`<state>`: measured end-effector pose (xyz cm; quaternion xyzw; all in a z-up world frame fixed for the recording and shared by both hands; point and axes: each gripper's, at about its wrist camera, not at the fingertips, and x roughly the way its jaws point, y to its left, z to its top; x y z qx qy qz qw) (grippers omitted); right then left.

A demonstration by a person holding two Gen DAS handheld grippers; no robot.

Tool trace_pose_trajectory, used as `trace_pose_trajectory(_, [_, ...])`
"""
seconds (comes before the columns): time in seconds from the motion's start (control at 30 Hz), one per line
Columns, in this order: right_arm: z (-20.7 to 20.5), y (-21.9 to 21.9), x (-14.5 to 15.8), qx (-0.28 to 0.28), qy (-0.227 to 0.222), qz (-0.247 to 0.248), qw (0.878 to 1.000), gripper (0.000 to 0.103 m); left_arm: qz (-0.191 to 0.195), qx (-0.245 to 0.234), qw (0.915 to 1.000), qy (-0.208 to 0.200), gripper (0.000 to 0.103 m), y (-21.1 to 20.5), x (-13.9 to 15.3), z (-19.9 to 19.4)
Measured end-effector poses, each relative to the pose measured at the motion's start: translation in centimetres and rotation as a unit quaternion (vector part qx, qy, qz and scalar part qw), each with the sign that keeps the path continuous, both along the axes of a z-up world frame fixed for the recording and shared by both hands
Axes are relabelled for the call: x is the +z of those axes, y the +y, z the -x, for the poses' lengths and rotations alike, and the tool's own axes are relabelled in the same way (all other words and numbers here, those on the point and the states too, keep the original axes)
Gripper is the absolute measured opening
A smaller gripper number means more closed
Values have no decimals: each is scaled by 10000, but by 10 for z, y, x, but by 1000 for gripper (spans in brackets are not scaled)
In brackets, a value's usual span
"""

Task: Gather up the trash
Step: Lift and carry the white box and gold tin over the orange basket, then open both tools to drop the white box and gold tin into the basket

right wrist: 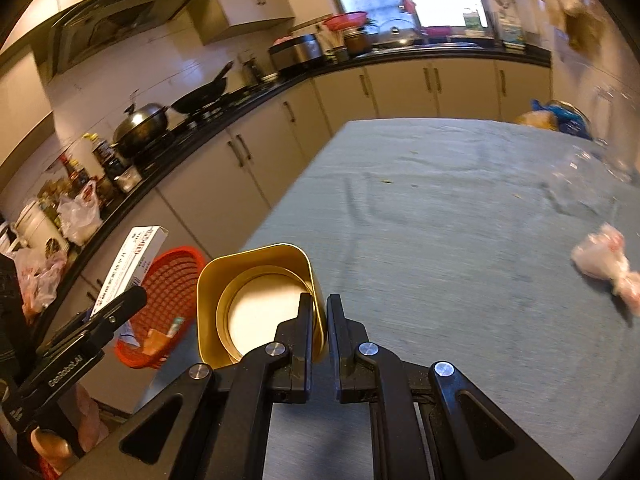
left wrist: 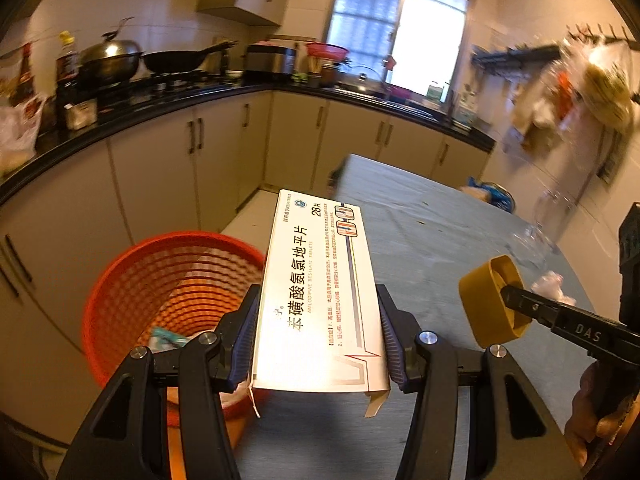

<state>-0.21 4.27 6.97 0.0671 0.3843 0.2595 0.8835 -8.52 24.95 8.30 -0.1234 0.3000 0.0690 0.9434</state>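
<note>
My left gripper (left wrist: pixel 316 320) clamps a white medicine box (left wrist: pixel 320 280) between both pads, held in the air at the table's (right wrist: pixel 440 208) left edge, just beside the red mesh basket (left wrist: pixel 160 280) on the floor. My right gripper (right wrist: pixel 320 320) pinches the wall of a gold tin (right wrist: pixel 256 280), one finger inside, over the table's near-left corner. A crumpled pink wrapper (right wrist: pixel 604 262) lies near the table's right edge.

Basket (left wrist: pixel 172 300) left of table (left wrist: pixel 432 240).
</note>
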Motion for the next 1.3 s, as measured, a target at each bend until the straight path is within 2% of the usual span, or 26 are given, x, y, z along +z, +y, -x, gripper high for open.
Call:
trace_pose_trajectory(0.33, [3, 79, 6, 633, -36, 133, 9979, 8, 196, 615, 9979, 56, 53, 70, -11, 19])
trace_pose_trajectory(0.6, [0, 125, 2, 981, 63, 154, 9950, 8, 333, 943, 9946, 290, 53, 110, -34, 25])
trace_pose_trajectory(0.93, [-12, 177, -16, 1246, 310, 350, 9911, 8, 403, 982, 9932, 480, 53, 124, -55, 16])
trace_pose_trajectory(1.3, [-24, 201, -42, 1268, 483, 614, 9888, 8, 475, 983, 9923, 589, 53, 132, -66, 6])
